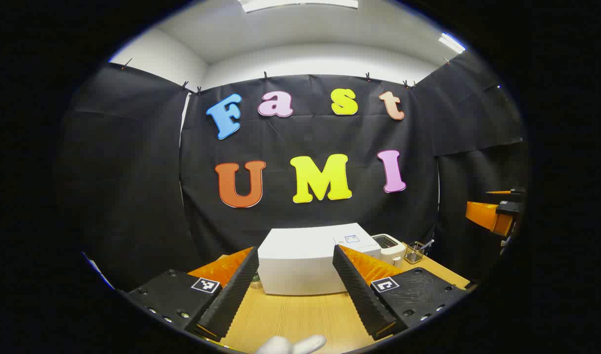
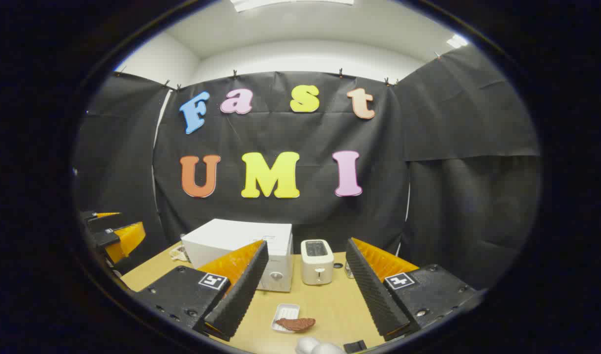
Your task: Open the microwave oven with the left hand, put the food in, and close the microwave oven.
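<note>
The white microwave oven (image 1: pixel 300 268) stands at the back of the wooden table (image 1: pixel 300 314), its door shut. My left gripper (image 1: pixel 295 255) is open, raised in front of the microwave and well short of it. In the right gripper view the microwave (image 2: pixel 231 243) is at the left, showing a knob on its front. A brown piece of food (image 2: pixel 295 323) lies across a small white tray (image 2: pixel 284 311) on the table. My right gripper (image 2: pixel 306 248) is open above and behind the food, holding nothing. The other gripper (image 2: pixel 111 233) hangs at the far left edge.
A white toaster (image 2: pixel 316 268) stands right of the microwave, with a small jar (image 2: pixel 348 269) and a wire basket (image 1: pixel 414 251) beyond it. A white rounded object (image 2: pixel 315 346) and a small black item (image 2: pixel 354 346) lie at the near table edge.
</note>
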A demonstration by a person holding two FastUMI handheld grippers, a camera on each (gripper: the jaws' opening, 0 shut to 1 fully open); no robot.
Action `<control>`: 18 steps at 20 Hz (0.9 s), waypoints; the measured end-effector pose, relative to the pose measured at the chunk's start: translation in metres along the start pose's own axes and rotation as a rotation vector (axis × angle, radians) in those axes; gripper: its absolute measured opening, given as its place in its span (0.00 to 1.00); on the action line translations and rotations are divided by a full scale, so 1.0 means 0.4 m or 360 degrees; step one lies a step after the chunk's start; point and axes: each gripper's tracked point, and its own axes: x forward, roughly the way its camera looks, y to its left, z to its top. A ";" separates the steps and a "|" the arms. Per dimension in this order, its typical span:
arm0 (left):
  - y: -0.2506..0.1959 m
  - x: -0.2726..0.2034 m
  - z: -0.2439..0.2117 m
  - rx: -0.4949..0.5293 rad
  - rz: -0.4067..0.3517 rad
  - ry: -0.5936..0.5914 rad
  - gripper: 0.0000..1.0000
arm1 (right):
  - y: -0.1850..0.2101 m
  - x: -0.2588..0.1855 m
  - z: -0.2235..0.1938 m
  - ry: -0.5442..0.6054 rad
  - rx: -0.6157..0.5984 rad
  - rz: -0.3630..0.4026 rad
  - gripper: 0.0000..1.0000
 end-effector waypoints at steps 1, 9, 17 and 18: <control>-0.005 0.003 -0.006 -0.0009 0.0003 0.0012 0.88 | -0.006 0.005 -0.003 0.0011 -0.0012 0.0009 1.00; -0.042 0.037 -0.015 -0.0037 -0.0005 0.0028 0.96 | -0.029 0.043 0.002 -0.0001 -0.0016 0.0003 1.00; -0.113 0.108 -0.082 -0.0016 -0.0051 0.0036 0.96 | -0.060 0.069 -0.022 0.0059 0.0040 -0.0011 1.00; -0.130 0.124 -0.097 -0.0030 -0.0063 0.0019 0.96 | -0.072 0.069 -0.023 0.0067 0.0039 -0.0018 1.00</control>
